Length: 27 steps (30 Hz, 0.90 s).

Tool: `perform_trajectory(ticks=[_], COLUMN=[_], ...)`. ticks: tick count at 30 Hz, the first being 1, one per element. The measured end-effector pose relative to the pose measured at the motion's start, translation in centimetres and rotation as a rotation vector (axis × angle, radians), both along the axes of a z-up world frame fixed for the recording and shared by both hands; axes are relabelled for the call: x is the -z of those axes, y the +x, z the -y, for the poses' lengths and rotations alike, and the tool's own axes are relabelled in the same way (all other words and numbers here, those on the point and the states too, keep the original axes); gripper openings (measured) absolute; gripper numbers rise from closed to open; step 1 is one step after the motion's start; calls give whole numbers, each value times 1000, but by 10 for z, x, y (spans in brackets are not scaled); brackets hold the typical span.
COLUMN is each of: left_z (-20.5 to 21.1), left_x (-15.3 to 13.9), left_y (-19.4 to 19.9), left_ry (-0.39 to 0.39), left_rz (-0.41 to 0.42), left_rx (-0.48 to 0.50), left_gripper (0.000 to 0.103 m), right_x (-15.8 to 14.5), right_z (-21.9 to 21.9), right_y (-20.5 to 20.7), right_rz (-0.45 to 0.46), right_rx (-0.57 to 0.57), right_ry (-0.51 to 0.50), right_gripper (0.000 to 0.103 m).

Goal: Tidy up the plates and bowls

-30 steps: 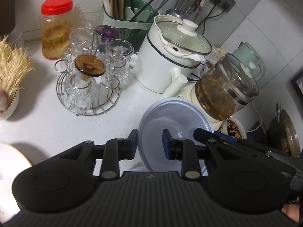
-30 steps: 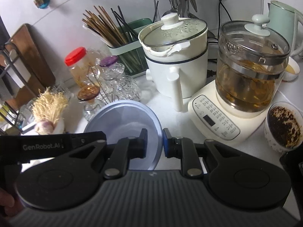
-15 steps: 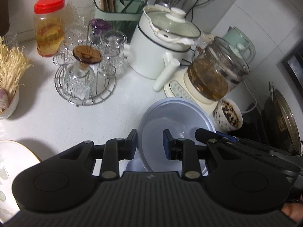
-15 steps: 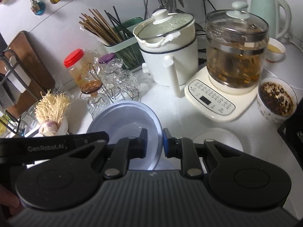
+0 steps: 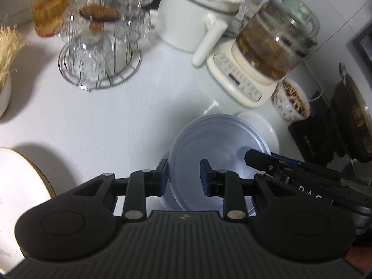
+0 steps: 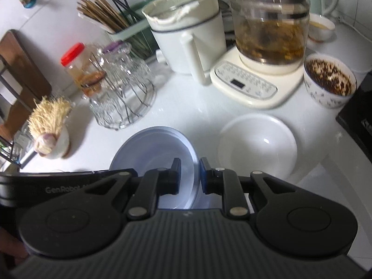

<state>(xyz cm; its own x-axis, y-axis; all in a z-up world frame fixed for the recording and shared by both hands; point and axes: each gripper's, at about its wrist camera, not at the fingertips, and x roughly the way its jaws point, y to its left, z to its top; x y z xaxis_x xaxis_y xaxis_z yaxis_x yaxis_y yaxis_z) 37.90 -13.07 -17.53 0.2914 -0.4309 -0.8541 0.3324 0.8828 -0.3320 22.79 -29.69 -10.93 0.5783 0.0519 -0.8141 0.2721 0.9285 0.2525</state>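
A: Filling most of both views is the white tabletop [image 6: 190, 107]. What stands on it?

B: In the upper right of the right wrist view, a glass kettle [image 6: 269, 23] of brown liquid on a cream base. Left of it is a white pot [image 6: 186, 37] with a lid. A rack of glasses [image 6: 123, 86] stands at centre left.

A: And the dishes?

B: A pale blue bowl [image 6: 151, 148] is in the lower middle of both views, held off the tabletop and tilted. A white bowl [image 6: 258, 148] rests on the tabletop just to its right. In the left wrist view the blue bowl partly overlaps it. A white plate [image 5: 21, 186] with a gold rim shows at the lower left edge there.

A: How do the tongs stand?

B: The right tongs [image 6: 190, 176] are nearly closed, pinching the blue bowl's right rim. The left tongs [image 5: 184, 174] stand a little wider. Their left pad is against the bowl's outer wall and the right pad is inside the bowl. I cannot tell whether that inner pad presses on it.

A: Anything smaller?

B: A patterned cup [image 6: 330, 81] of dark dried bits, at right.
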Motion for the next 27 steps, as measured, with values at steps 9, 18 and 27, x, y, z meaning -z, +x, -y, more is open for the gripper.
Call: perform_trajectory(ticks=[9, 18, 27], left_z=[13, 10, -7], left_x=[22, 29, 22], left_y=[6, 7, 6], left_ry=[62, 60, 49], left_rz=[-11, -54, -59], left_rx=[2, -7, -29], left_gripper=[32, 32, 50], right_x=[25, 39, 29], right_z=[3, 7, 17], right_y=[9, 11, 8], right_rz=[-40, -82, -58], right_rx=[-27, -43, 1], right_ry=[-4, 26, 70], right_gripper=[20, 22, 40])
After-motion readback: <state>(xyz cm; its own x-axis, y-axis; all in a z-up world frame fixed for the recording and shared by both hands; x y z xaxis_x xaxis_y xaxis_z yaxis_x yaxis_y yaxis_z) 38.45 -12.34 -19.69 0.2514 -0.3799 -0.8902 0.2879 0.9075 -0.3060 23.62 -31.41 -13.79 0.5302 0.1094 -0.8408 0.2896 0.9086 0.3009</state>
